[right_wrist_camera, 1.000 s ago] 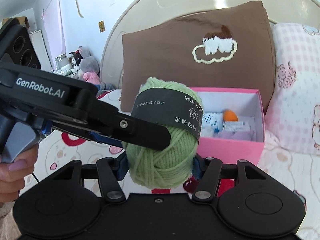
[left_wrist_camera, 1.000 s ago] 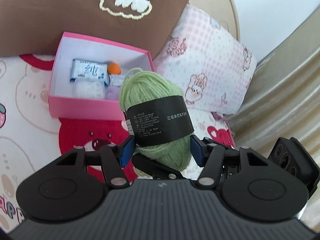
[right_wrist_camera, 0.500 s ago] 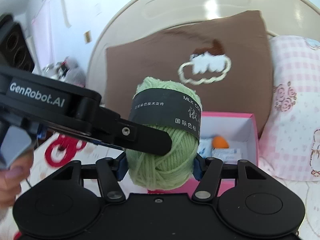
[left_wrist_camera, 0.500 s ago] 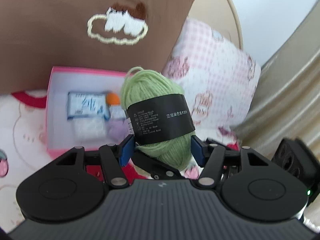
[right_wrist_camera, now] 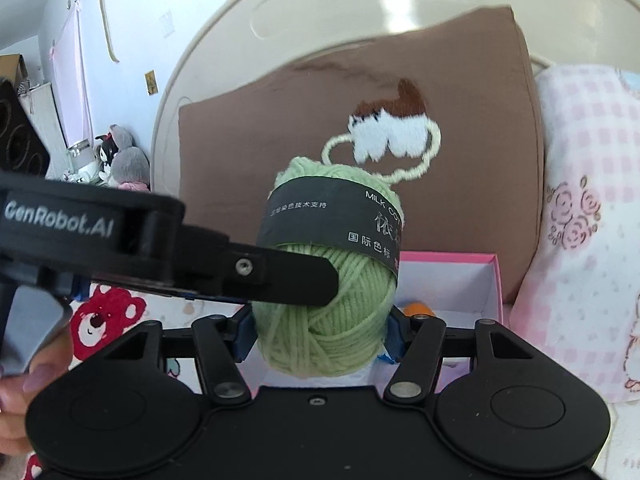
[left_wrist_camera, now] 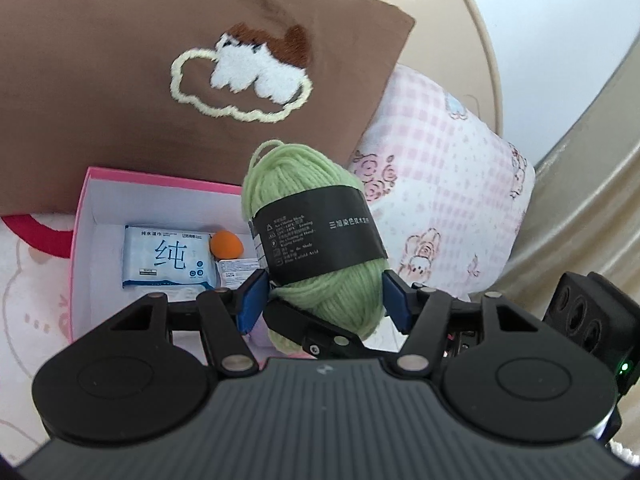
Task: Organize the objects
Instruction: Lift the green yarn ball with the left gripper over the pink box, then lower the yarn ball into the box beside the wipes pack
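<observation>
Above the pink box (left_wrist_camera: pixel 82 216) on the bed, we hold one green yarn ball (left_wrist_camera: pixel 320 248): left gripper (left_wrist_camera: pixel 324 300) and right gripper (right_wrist_camera: pixel 320 332) both clamp it, aloft.

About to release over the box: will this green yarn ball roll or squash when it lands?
The yarn ball looks soft, so it would probably cushion itself. Its rounded shape may roll slightly, though the pink box walls should contain it.

- The yarn ball (left_wrist_camera: pixel 316 240) and gripper fingers (left_wrist_camera: pixel 252 300) hide the pink box's (left_wrist_camera: pixel 80 240) near right corner.
- The orange ball (right_wrist_camera: pixel 418 308) barely shows.
- The packet's (left_wrist_camera: pixel 168 258) small print is unreadable.
</observation>
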Tool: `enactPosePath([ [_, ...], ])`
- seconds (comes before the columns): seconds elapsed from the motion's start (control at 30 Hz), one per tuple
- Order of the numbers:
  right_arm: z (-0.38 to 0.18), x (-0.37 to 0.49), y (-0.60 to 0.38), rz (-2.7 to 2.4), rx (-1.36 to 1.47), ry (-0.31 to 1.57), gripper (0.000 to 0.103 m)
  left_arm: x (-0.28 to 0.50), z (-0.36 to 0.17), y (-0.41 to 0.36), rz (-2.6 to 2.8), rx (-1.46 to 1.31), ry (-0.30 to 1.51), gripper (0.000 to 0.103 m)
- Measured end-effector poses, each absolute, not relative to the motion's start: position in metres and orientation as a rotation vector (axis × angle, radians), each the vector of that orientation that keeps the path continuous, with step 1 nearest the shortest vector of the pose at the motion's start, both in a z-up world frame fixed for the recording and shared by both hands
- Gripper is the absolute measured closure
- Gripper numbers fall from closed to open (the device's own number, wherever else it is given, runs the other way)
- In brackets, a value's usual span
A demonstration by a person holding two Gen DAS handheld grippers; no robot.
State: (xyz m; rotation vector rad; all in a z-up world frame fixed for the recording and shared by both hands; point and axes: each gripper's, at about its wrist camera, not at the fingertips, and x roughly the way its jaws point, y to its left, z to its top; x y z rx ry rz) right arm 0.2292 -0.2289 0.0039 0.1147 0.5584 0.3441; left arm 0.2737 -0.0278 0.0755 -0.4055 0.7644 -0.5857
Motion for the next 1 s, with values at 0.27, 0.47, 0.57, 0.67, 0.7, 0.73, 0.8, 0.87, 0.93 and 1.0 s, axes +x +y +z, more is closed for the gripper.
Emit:
enactPosePath([
  [0.27, -0.039, 0.253, -0.235, 0.284, 0.107, 0.602, 0.038, 0.304, 0.031, -0.039, -0.599, -0.399, 0.792, 0.043],
  [0.47, -0.059, 0.268, -0.243, 0.301, 0.121, 0.635, 0.038, 0.318, 0.011, -0.043, -0.572, -0.427, 0.819, 0.044],
  [0.57, -0.069, 0.275, -0.243, 0.321, 0.132, 0.66, 0.038, 0.323, 0.004, -0.045, -0.541, -0.43, 0.858, 0.044],
  [0.67, -0.077, 0.276, -0.243, 0.318, 0.125, 0.673, 0.038, 0.327, -0.004, -0.045, -0.517, -0.437, 0.882, 0.046],
  [0.7, -0.08, 0.278, -0.243, 0.314, 0.126, 0.679, 0.038, 0.33, -0.008, -0.045, -0.517, -0.44, 0.89, 0.046],
  [0.73, -0.083, 0.28, -0.244, 0.311, 0.13, 0.686, 0.038, 0.332, -0.013, -0.046, -0.515, -0.443, 0.897, 0.047],
  [0.8, -0.089, 0.285, -0.244, 0.3, 0.133, 0.707, 0.038, 0.338, -0.021, -0.047, -0.511, -0.442, 0.91, 0.047],
  [0.87, -0.094, 0.29, -0.242, 0.284, 0.111, 0.724, 0.037, 0.344, -0.029, -0.048, -0.505, -0.451, 0.923, 0.047],
  [0.93, -0.1, 0.296, -0.239, 0.271, 0.081, 0.742, 0.037, 0.35, -0.038, -0.047, -0.5, -0.468, 0.942, 0.048],
  [1.0, -0.105, 0.3, -0.238, 0.269, 0.078, 0.765, 0.037, 0.355, -0.045, -0.046, -0.49, -0.479, 0.958, 0.048],
])
